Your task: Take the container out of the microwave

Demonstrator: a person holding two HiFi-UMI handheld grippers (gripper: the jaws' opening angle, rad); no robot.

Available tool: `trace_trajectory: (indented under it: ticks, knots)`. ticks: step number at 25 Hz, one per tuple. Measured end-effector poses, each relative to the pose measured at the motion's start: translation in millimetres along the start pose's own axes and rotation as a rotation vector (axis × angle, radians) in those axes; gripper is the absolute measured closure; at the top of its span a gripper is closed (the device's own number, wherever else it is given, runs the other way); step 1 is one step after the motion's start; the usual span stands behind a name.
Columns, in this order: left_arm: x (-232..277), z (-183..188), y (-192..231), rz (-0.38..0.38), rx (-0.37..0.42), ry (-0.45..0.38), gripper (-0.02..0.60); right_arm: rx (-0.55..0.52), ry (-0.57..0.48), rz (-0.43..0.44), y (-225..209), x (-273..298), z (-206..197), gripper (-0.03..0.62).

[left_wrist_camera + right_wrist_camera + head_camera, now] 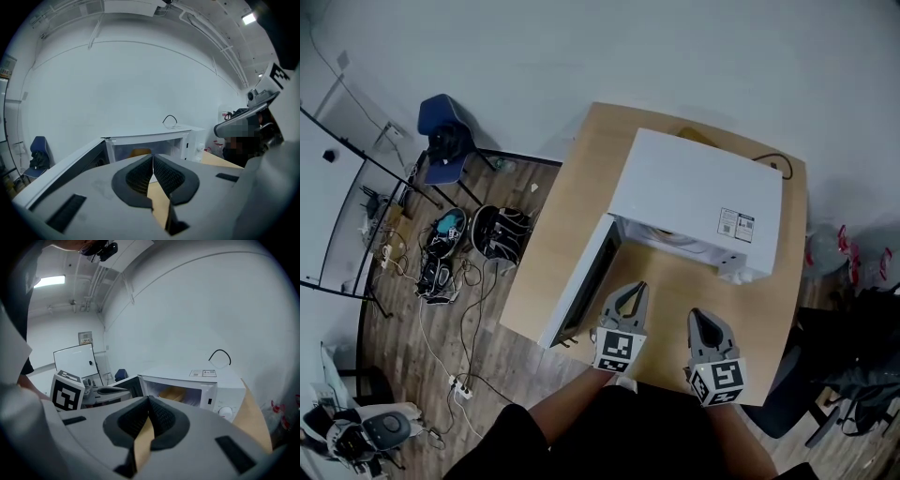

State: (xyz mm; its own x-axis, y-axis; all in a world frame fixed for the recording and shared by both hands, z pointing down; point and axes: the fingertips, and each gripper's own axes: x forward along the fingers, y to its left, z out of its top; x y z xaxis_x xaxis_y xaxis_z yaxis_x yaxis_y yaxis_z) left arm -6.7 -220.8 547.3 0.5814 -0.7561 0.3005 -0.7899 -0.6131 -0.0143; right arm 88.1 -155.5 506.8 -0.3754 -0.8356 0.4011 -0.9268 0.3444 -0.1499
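Observation:
A white microwave (694, 187) stands on the wooden table (553, 244) with its door (581, 281) swung open to the left. Inside its lit cavity a tan container (139, 152) shows, also visible in the right gripper view as the container (172, 393). My left gripper (636, 289) hovers in front of the opening, next to the door's free edge, its jaws shut with nothing between them. My right gripper (696, 317) sits to its right, a bit further back from the microwave, also shut and empty. Both point toward the microwave (154, 137) and are apart from it.
A black cable (778, 164) lies on the microwave's top at the back. On the floor to the left are a blue chair (442, 141), a tangle of cables and gear (441, 248) and a power strip (459, 386). Dark bags (862, 356) sit at the right.

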Motion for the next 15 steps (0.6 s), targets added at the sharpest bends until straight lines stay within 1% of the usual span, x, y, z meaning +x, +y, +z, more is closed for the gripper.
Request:
trace_trajectory:
  ticks: [2,6,15]
  knots:
    - [13.6,-5.5,2.2,-0.003,0.008,0.017,0.568,0.003,0.003,0.003,-6.1,5.4,0.0,0.534]
    - [38.5,-28.8,4.2,-0.009,0.002,0.069,0.568,0.016,0.02,0.009,-17.7,13.1,-4.8,0.534]
    - [89.0,-41.0,24.6,-0.02,0.095,0.124,0.568,0.041,0.057,0.015,-32.7,21.4,-20.9,0.534]
